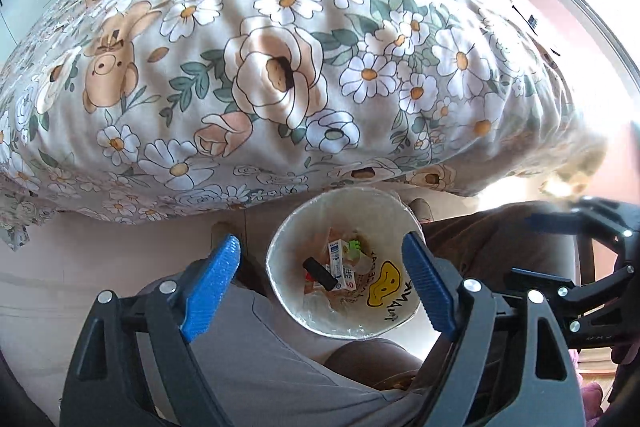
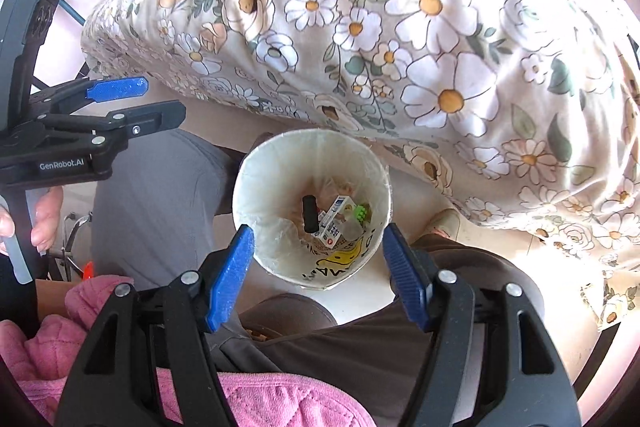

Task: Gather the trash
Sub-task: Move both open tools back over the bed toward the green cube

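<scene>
**Both grippers empty above the trash bin**

Floral bedspread (image 1: pixel 280 67) fills the far half of both views, draping over the bed edge. Below it, on the pale floor between the person's legs, stands the white trash bin (image 1: pixel 296 227), lined with clear plastic, a yellow smiley on its near inner wall. Left gripper (image 1: pixel 320 283) hangs over the bin, jaws spread wide, nothing between the blue pads. Right gripper (image 2: pixel 316 271) likewise apart and empty, bin framed between its fingers. In the bin: a black cylinder (image 2: pixel 309 214), a white carton (image 2: pixel 334 223), a small green piece (image 2: pixel 361 214), lying touching at the bottom.
</scene>
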`<state>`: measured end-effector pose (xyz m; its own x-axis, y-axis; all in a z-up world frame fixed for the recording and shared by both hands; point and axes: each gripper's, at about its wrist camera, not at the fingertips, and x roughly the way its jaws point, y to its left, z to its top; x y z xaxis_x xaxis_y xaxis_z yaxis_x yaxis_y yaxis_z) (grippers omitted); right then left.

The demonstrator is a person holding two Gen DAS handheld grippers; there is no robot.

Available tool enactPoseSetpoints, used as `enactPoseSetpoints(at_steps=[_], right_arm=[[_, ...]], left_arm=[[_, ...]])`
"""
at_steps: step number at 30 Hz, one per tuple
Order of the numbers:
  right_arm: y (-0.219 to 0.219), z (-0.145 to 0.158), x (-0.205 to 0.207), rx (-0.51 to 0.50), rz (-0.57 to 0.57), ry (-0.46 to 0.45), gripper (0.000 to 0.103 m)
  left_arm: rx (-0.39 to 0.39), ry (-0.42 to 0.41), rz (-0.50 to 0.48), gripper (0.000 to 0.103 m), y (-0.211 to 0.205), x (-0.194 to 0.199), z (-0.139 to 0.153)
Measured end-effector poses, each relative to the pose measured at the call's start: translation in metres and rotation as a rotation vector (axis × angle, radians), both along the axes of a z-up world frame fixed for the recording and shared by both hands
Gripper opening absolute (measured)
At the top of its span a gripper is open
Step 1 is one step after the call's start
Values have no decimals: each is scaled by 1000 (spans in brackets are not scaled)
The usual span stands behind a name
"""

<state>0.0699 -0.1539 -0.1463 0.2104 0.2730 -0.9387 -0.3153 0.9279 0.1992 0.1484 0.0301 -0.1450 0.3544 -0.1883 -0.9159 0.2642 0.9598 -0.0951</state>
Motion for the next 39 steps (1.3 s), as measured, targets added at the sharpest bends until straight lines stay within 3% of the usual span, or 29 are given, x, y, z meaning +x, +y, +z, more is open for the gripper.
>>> enactPoseSetpoints(at_steps=[9,19,31,39], right_arm=[[-18,82,-14,30,-41,-192,67],[-31,153,-22,49,-62,-378,67],[-39,194,-7,72,-87,-484,67],[-43,212,27,90,-105,-528,69]], left_arm=[[-2,-164,-8,85,3,-13,64],[2,-319,-40,87,-7,-19,117],[-34,-382,-16,87,-14,0,147],[-47,-418,-12,87,-23,31,162]])
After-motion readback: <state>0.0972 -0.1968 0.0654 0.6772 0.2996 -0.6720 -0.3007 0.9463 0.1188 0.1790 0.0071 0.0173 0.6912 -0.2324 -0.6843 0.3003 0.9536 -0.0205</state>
